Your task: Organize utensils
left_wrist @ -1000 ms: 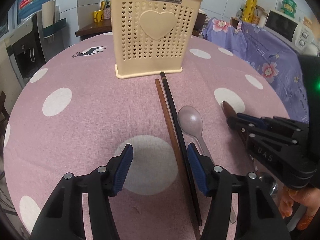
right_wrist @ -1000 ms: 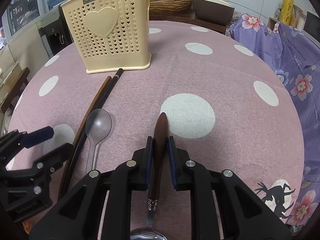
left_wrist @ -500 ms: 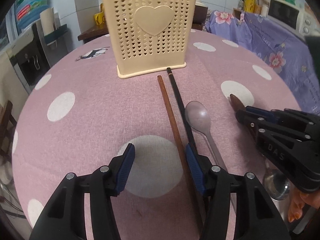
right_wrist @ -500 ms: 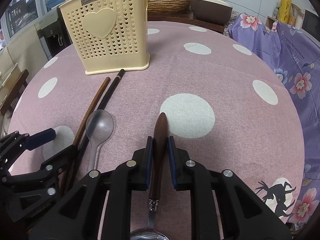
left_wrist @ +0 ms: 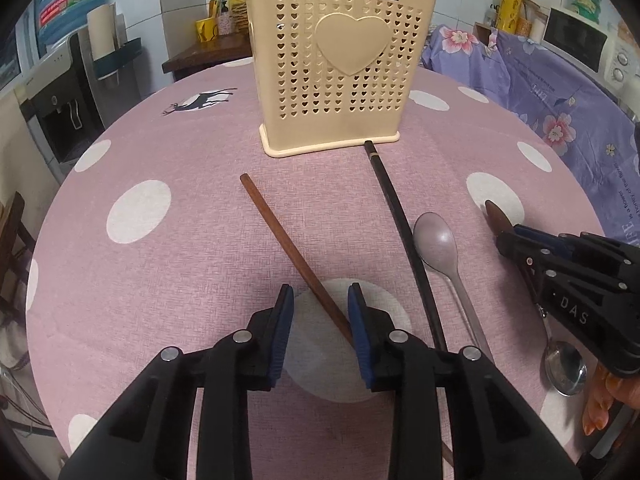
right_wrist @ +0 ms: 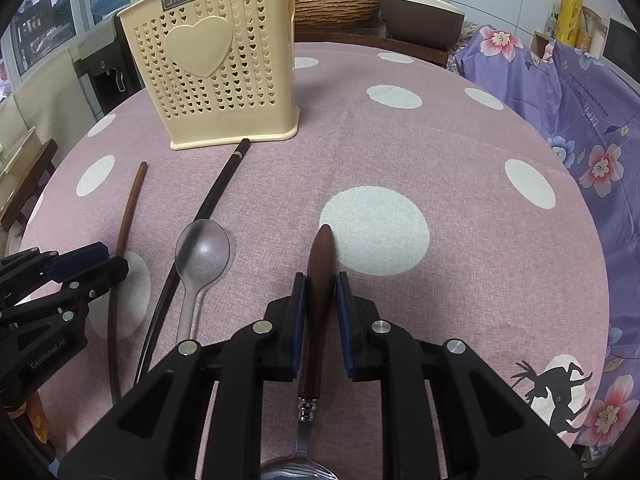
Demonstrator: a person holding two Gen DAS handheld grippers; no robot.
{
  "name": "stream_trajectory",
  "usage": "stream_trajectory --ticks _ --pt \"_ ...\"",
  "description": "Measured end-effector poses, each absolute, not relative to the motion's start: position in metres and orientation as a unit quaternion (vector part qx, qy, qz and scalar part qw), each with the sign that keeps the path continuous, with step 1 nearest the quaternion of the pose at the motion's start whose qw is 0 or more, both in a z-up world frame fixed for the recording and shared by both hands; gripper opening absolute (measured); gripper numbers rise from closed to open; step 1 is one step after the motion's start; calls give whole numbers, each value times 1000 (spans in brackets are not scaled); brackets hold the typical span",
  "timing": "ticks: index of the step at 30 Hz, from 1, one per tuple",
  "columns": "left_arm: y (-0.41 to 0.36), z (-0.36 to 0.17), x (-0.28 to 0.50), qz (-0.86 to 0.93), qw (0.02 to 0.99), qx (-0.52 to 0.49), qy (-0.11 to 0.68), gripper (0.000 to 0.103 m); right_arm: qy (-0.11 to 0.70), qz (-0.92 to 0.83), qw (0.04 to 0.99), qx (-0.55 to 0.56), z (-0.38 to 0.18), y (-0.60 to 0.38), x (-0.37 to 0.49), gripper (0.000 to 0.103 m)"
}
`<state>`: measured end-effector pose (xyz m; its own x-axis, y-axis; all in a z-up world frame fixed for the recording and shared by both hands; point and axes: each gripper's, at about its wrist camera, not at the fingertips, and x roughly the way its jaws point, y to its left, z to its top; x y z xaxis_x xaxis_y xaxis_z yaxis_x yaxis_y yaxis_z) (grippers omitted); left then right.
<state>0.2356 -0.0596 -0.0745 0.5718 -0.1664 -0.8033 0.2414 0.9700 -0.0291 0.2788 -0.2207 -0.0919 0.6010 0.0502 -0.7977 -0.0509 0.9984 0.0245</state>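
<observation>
Task found partly advanced. Cream perforated holder (left_wrist: 340, 76) noted upright at far side of polka-dot tablecloth (left_wrist: 168, 280), with several brown sticks showing above its rim; contents otherwise hidden. Still loose on the cloth: brown chopstick (left_wrist: 288, 248), black chopstick (left_wrist: 400, 220) with its tip just beside the holder's base, and plain metal spoon (left_wrist: 436, 244).

Left gripper (left_wrist: 320, 312) found narrowed, jaws lately closing round the brown chopstick; right pad apparently touching it, left pad clear, so not yet gripped.

Right gripper (right_wrist: 320, 304) found clamped on wooden-handled spoon (right_wrist: 320, 276), bowl toward the camera. Judged four pieces outstanding.
</observation>
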Motion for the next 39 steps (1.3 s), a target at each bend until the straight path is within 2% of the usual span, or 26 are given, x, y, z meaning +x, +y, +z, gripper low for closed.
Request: stream_trajectory --ticks 1,4,5,9,11,15,16,17,26,28,30,31,32,36,39 --pt "-60 -75 236 -114 886 39 449 31 446 28 894 -1 -92 -221 279 16" --pt "-59 -75 241 -115 884 27 452 49 448 30 894 0 -91 -221 279 16" --pt "-59 -75 244 -110 884 27 453 52 449 30 893 -1 -91 -221 280 16" --pt "-56 -76 262 -92 889 42 447 51 452 31 891 -2 -91 -221 281 16" --pt "-53 -75 272 -85 889 40 448 46 451 31 892 -2 -91 -221 281 16" --pt "-57 -75 282 -92 890 61 443 24 451 30 892 -2 -91 -221 281 16" --pt "-59 -74 282 -95 890 65 441 16 451 30 892 -2 -91 -221 281 16" --pt "-62 -74 283 -99 889 67 441 15 451 30 892 -2 -91 -221 281 16" --pt "-63 -73 290 -105 888 60 445 14 455 30 890 -3 -91 -221 283 17" --pt "-62 -72 290 -102 886 51 450 16 456 29 890 -7 -90 -220 283 17" --pt "-59 -72 288 -99 884 39 455 31 456 29 890 -6 -90 -220 284 17" --pt "-59 -72 287 -97 884 36 457 43 456 29 890 -7 -90 -220 284 17" --pt "-59 -73 285 -94 884 33 457 47 456 28 890 -7 -90 -220 284 17" --pt "-65 -75 282 -79 890 50 446 47 457 27 889 -12 -91 -218 284 17" --pt "-67 -75 286 -77 892 52 443 38 458 31 889 -14 -90 -219 284 17"
